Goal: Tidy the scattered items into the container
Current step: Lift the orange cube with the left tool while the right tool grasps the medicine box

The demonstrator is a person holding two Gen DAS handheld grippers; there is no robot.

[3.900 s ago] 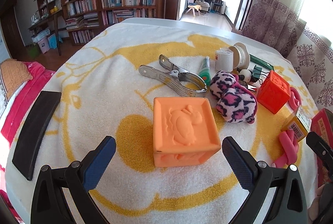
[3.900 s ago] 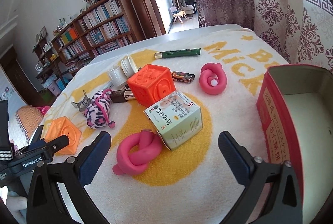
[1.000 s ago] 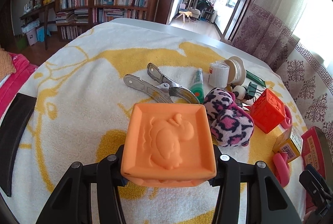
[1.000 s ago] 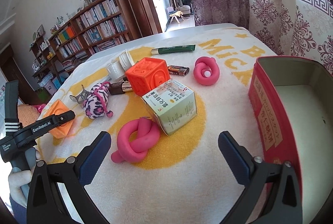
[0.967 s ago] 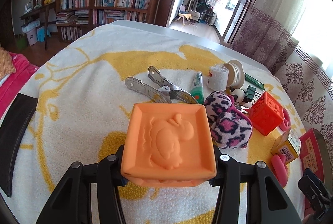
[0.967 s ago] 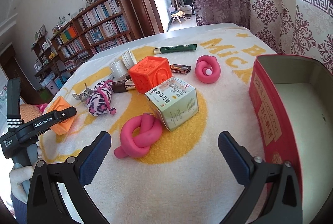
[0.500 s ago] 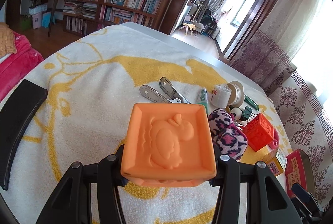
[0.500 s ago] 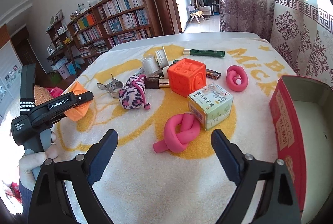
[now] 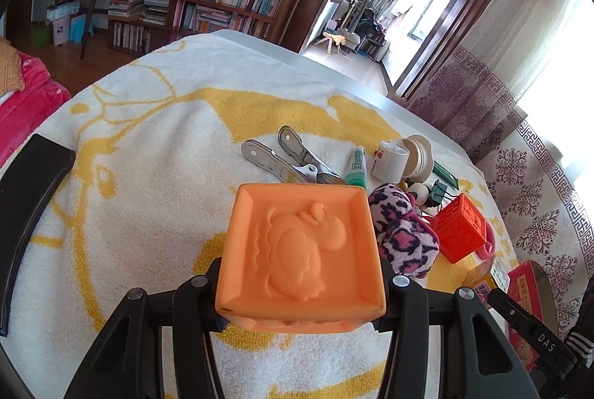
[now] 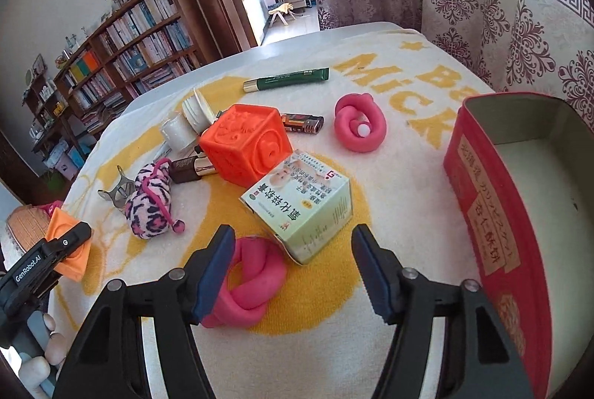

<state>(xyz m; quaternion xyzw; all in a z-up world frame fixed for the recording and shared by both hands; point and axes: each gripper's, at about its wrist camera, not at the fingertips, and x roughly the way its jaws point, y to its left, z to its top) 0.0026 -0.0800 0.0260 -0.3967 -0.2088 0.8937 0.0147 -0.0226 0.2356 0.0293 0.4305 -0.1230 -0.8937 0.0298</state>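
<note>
My left gripper [image 9: 300, 317] is shut on a light orange soft cube [image 9: 300, 250] with a duck relief and holds it above the towel; it also shows at the left of the right wrist view [image 10: 68, 247]. My right gripper [image 10: 293, 269] is open and hangs over a pale green medicine box [image 10: 300, 209] and a pink knotted toy [image 10: 248, 284]. The red tin container [image 10: 493, 228] stands open at the right; its inside shows nothing in it.
On the yellow-and-white towel [image 10: 408, 176] lie a red-orange cube [image 10: 245, 143], a leopard plush [image 10: 148, 206], a second pink knot [image 10: 358, 128], a lighter [image 10: 302, 122], a green tube [image 10: 286, 79], a metal clip [image 9: 282, 157] and tape rolls [image 9: 401, 157]. A black pad [image 9: 26, 206] lies at the left.
My left gripper closed on the orange cube and lifted it off the towel. My right gripper has moved forward over the medicine box and narrowed its opening.
</note>
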